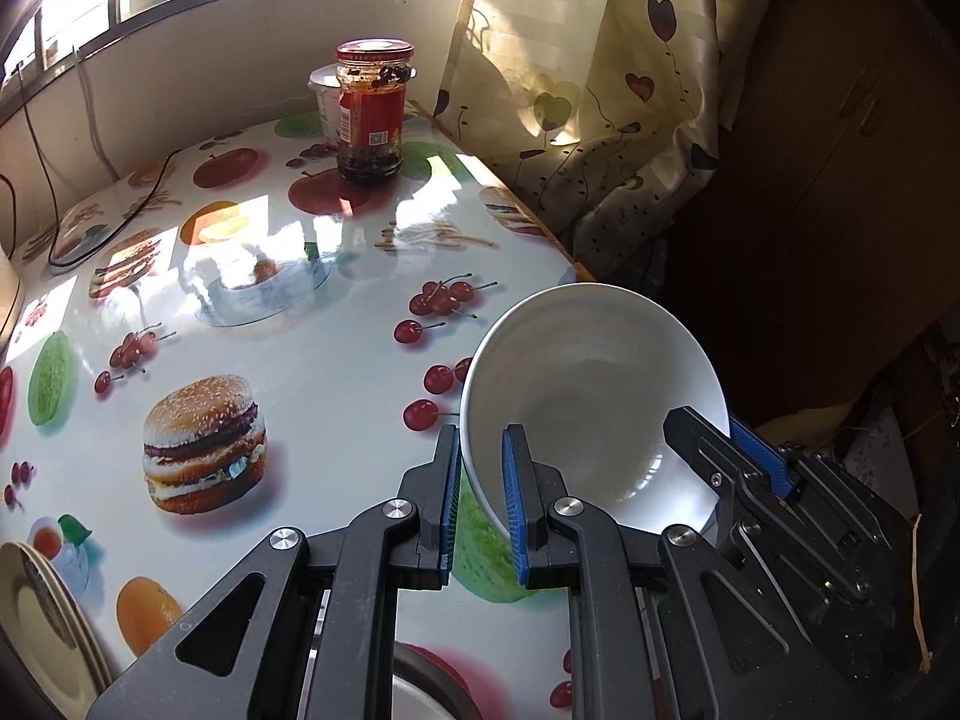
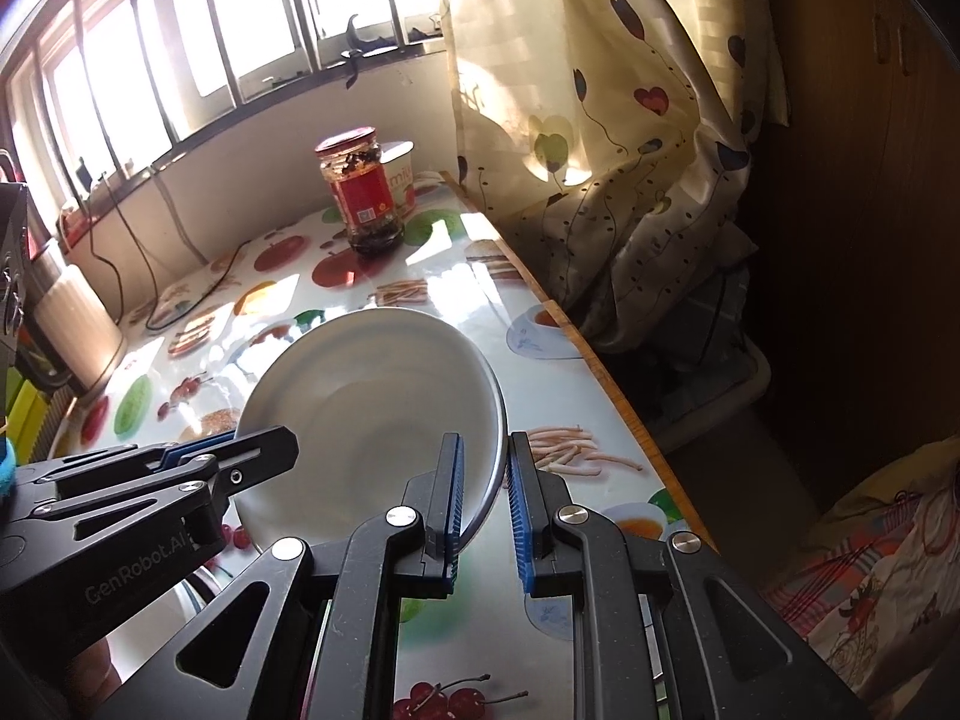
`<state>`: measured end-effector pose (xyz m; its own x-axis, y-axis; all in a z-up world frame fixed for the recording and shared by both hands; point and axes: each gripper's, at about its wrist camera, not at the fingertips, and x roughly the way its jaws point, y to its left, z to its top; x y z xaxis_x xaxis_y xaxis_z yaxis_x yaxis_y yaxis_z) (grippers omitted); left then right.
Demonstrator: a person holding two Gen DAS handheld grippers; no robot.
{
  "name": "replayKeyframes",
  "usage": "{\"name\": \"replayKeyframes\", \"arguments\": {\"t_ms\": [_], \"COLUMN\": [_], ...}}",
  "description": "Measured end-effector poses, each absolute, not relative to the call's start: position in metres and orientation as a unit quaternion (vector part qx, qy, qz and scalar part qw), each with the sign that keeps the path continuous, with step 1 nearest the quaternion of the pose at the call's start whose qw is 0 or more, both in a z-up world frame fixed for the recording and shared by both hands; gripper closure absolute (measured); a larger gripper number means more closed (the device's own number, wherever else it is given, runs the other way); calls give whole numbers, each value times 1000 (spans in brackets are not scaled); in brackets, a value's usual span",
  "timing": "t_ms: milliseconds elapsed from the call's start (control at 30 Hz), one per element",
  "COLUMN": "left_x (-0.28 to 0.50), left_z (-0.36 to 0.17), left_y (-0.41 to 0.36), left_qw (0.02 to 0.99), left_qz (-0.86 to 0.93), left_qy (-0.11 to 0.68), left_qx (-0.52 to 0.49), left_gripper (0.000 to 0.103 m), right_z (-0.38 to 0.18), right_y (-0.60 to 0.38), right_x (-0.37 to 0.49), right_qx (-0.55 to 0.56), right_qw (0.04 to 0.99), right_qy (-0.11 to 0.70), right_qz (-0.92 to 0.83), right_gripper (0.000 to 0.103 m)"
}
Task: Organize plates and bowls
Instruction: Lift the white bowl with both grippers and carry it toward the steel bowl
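A white bowl [image 1: 591,396] is held tilted above the table's right part. My left gripper [image 1: 483,510] has its blue-padded fingers on either side of the bowl's left rim. My right gripper [image 2: 485,519] straddles the bowl's [image 2: 372,420] opposite rim; a small gap shows between the rim and its right finger. Each gripper also shows in the other's view: the right one [image 1: 714,450] and the left one [image 2: 240,450]. A stack of plates [image 1: 42,612] sits at the table's near left edge. Another white dish rim [image 1: 420,696] shows just below the left gripper.
The table [image 1: 312,372] has a glossy fruit-and-burger print cover. A red-lidded jar [image 1: 371,111] and a white tub [image 1: 324,99] stand at the far end. A black cable [image 1: 120,216] lies at the far left. A curtain [image 1: 600,90] hangs past the right edge.
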<state>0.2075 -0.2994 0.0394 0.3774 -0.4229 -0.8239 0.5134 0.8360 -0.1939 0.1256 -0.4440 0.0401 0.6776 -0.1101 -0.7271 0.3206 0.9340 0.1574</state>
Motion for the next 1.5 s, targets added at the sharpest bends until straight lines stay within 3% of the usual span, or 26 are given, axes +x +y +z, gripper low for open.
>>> {"name": "replayKeyframes", "arguments": {"t_ms": [1500], "left_x": [154], "left_z": [73], "left_y": [-195], "left_qw": [854], "left_qz": [-265], "left_qy": [448], "left_qx": [-5], "left_gripper": [88], "right_z": [84], "right_y": [-351], "right_x": [71], "right_qx": [111], "right_qw": [928], "right_qy": [349], "right_qz": [-70], "right_gripper": [88]}}
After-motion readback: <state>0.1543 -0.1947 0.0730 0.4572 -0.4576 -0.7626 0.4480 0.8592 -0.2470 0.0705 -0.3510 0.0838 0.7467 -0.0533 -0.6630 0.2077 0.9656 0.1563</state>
